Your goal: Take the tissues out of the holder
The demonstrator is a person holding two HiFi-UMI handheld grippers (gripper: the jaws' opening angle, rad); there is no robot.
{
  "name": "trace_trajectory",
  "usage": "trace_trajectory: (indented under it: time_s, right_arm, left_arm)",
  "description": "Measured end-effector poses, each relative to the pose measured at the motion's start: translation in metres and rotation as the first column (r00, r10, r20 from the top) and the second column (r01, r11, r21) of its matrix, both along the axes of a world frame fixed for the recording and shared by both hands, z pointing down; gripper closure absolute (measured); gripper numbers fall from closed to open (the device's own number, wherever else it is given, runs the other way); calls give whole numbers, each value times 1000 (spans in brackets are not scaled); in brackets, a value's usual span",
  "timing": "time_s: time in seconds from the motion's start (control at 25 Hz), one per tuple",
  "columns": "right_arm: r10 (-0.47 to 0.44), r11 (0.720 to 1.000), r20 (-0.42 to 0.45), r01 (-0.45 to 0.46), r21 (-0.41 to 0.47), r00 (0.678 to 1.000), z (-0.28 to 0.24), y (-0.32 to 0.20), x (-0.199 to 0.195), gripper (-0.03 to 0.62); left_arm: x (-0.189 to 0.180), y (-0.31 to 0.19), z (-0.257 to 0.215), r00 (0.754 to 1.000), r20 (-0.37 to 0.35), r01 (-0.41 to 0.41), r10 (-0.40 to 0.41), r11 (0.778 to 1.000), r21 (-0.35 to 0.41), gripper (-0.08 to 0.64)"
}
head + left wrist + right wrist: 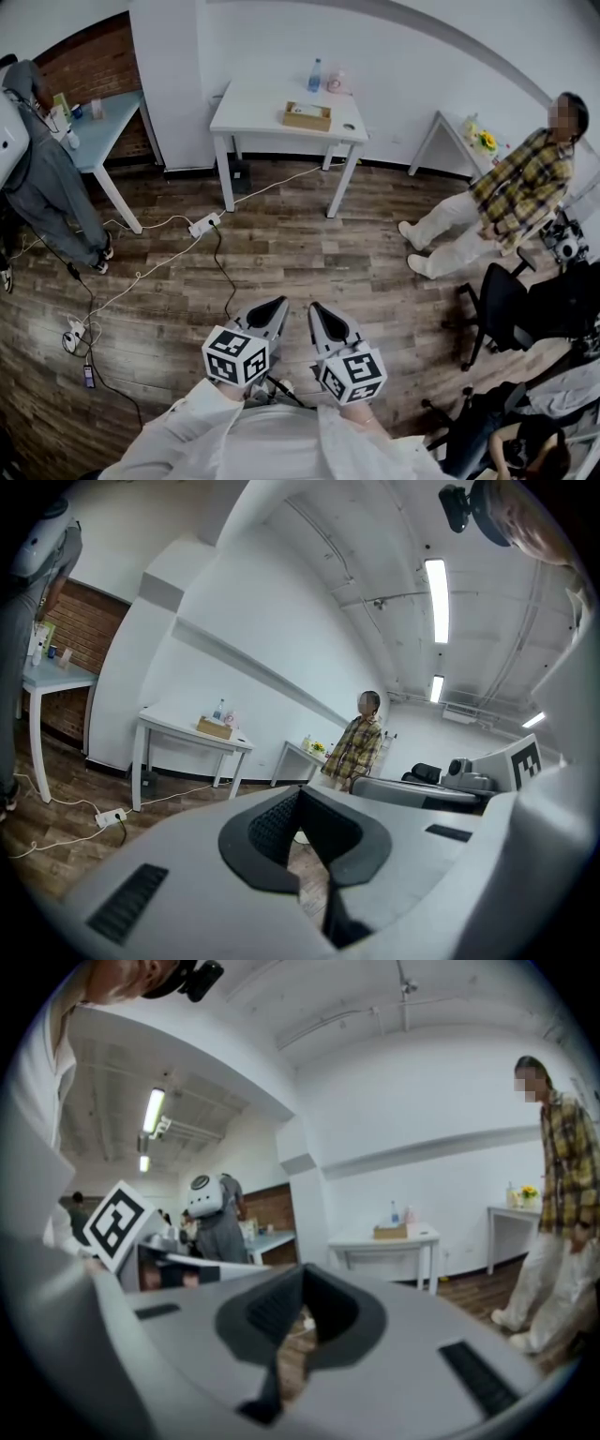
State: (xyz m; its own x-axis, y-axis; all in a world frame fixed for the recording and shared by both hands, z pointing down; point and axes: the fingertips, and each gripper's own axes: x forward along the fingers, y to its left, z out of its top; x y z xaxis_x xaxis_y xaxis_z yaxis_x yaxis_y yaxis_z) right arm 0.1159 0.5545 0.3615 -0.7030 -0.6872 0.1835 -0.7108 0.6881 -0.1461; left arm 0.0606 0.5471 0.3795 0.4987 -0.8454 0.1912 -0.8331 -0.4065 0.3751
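My left gripper [274,307] is clenched on nothing, held low by my body because I stand well away. The tissue holder [307,116] sits untouched on the far white table [246,105]. My right gripper [319,311] is likewise clenched and empty.

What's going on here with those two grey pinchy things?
A person holds the left gripper and the right gripper close to the body, each with its jaws together on nothing. The wooden tissue holder sits on the white table across the room, untouched, so the job has not started. Another person in a plaid shirt stands nearby.
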Motion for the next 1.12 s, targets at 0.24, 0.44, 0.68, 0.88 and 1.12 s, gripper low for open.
trace_trajectory:
  time_s: [0.24, 0.44, 0.68, 0.88, 1.12]
  right_arm:
    - [-15, 1000, -7, 15, 16, 1000, -1, -12, 6, 581]
    - [-55, 998, -16, 56, 39, 998, -2, -28, 13, 581]
    - [-51, 999, -31, 52, 16, 998, 12, -45, 30, 581]
    - [-62, 998, -35, 63, 17, 997, 13, -63, 27, 583]
    - [-73, 997, -23, 72, -12, 997, 29, -94, 15, 581]
  left_arm:
    - [10, -11, -3, 1000, -1, -3, 3, 1000, 12, 542]
    - [18, -32, -4, 1000, 8, 15, -15, 1000, 21, 542]
    - [38, -38, 4, 999, 47, -7, 5, 999, 40, 542]
    - [37, -56, 9, 999, 39, 3, -3, 1000, 18, 541]
    - [29, -91, 27, 1000, 31, 6, -5, 1000, -20, 541]
